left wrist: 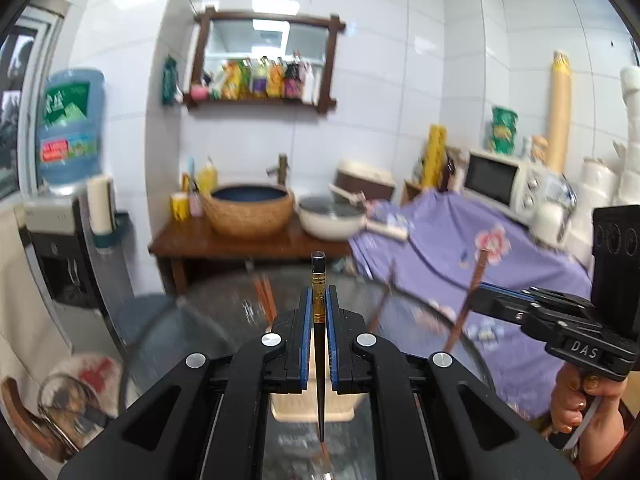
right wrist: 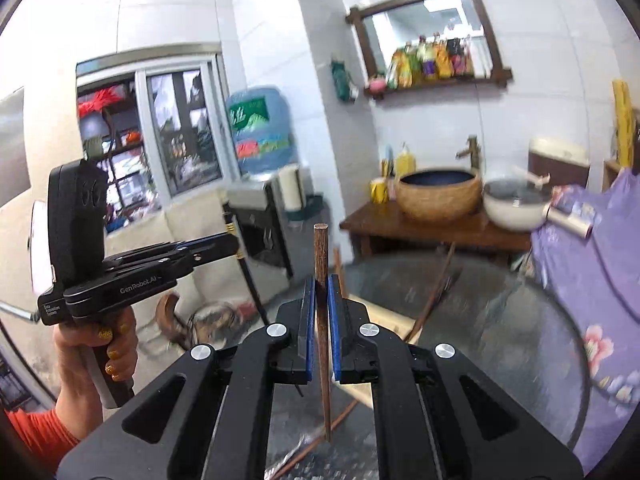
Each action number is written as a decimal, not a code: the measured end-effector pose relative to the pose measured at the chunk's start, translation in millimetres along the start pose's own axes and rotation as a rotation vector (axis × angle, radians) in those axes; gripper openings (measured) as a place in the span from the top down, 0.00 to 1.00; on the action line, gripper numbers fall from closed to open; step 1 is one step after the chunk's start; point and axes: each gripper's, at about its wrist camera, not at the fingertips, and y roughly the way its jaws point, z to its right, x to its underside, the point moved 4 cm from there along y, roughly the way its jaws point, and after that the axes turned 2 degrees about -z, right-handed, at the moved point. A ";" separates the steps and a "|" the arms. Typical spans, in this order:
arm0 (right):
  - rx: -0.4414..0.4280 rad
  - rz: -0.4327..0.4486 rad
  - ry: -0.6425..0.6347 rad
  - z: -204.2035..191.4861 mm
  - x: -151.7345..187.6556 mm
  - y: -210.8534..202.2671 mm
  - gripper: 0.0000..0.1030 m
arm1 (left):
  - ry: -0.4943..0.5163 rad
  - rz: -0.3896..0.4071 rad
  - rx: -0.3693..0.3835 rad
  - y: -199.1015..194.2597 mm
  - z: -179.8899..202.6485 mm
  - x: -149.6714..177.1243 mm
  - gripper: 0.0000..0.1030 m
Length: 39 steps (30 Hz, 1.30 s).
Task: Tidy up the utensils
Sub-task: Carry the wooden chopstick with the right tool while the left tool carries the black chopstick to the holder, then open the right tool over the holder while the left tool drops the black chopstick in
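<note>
The left gripper pinched a black chopstick near its top; the right gripper pinched a brown chopstick likewise (both looked light, stiff, slippery).

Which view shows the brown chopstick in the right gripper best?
Right wrist view: the brown chopstick stands upright, sharp and centred, clamped in the right gripper. The left wrist view shows it small, blurred, at the side.

left gripper clamped, near-level | right gripper clamped, near-level
</note>
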 end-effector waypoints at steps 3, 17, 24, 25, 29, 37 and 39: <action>0.042 0.065 -0.016 2.5 -36.7 -4.5 0.93 | -0.016 0.044 -0.018 -1.5 -3.2 -30.7 0.94; 0.187 0.082 0.004 34.0 -31.2 73.4 0.93 | -0.048 0.019 -0.129 80.6 -7.9 -25.1 0.93; 0.188 -0.006 0.025 44.7 12.8 102.4 0.93 | -0.093 -0.091 -0.117 115.6 -21.3 29.6 0.94; 0.189 -0.017 0.031 47.0 18.5 105.5 0.93 | -0.096 -0.108 -0.117 119.9 -22.6 37.4 0.94; 0.192 -0.039 0.059 55.9 33.2 111.8 0.93 | -0.110 -0.157 -0.114 131.9 -27.3 59.4 0.94; 0.186 -0.040 0.067 57.9 36.3 113.5 0.88 | -0.081 -0.163 -0.108 133.9 -24.3 62.3 0.93; 0.181 -0.032 0.073 57.8 36.7 110.5 0.61 | -0.075 -0.150 -0.101 129.2 -22.0 61.3 0.83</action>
